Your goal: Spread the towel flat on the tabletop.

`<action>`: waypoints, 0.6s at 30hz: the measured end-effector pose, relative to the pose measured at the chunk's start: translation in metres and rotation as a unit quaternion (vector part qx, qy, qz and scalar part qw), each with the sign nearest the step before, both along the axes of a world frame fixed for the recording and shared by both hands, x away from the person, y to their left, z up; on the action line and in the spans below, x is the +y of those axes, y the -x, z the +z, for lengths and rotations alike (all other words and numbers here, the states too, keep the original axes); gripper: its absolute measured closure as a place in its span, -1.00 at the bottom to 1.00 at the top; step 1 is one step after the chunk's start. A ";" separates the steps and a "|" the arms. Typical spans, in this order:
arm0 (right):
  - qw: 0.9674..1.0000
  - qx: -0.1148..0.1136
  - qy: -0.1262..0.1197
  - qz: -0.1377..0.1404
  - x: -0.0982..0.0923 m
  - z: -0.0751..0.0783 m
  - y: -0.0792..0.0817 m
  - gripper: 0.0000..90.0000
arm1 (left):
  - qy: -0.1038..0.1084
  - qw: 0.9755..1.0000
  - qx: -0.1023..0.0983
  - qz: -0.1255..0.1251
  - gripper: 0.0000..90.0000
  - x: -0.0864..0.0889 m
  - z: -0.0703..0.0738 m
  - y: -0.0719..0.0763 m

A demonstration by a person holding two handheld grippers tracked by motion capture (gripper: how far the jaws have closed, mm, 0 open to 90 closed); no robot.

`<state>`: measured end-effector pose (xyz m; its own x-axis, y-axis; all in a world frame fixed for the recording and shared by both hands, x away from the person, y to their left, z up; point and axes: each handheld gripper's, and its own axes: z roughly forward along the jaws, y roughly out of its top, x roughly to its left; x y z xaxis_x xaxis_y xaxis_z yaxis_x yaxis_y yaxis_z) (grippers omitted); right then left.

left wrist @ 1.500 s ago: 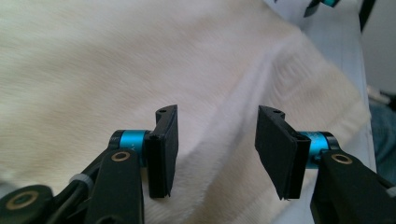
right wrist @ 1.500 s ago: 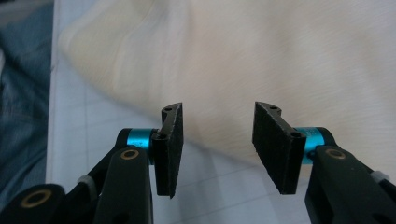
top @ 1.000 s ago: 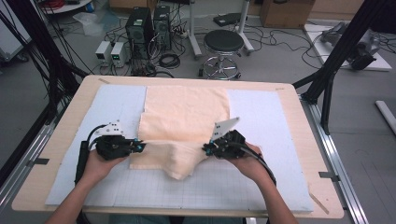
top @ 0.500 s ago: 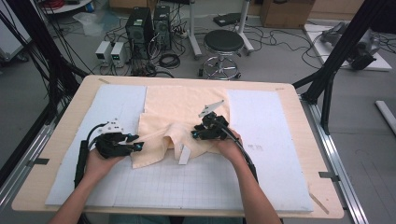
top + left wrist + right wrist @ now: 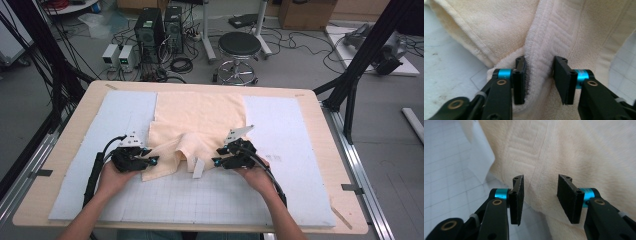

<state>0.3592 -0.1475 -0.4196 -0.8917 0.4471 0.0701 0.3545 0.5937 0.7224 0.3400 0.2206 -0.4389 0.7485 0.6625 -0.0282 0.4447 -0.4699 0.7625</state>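
Lying between both pairs of parted fingers, the towel hem seems released, perhaps brushing one.

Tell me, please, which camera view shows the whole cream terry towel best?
The high view: the cream terry towel lies whole there, near edge bunched. The gripper views give only close patches of its hem and woven border.

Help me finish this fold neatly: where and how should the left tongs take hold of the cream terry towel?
Probably on the thick hemmed edge of the cream terry towel, at the near-left corner where it bunches on the pale gridded mat. Come in low from the towel's left side. The hem ridge already stands between the open left tongs, giving the pads firm, doubled cloth.
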 end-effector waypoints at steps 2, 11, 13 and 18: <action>1.000 0.001 0.013 0.002 0.007 -0.009 -0.003 0.57 | 0.000 1.000 0.002 0.000 0.59 0.001 0.001 0.001; 0.999 -0.003 -0.034 0.032 -0.022 0.016 0.012 0.87 | 0.033 0.999 -0.021 -0.026 0.83 0.011 0.034 0.031; 0.998 -0.022 -0.041 0.050 -0.031 0.030 0.028 0.87 | 0.039 0.998 -0.038 -0.035 0.83 0.012 0.046 0.047; 0.995 -0.054 -0.046 0.076 -0.055 0.065 0.072 0.87 | 0.049 0.995 -0.065 -0.062 0.83 0.014 0.074 0.092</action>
<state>0.2871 -0.2028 -0.3549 -0.9534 0.3018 0.0048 0.1828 0.5647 0.8048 0.2483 0.2347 -0.3644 0.8258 0.5638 0.0140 0.2831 -0.4359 0.8543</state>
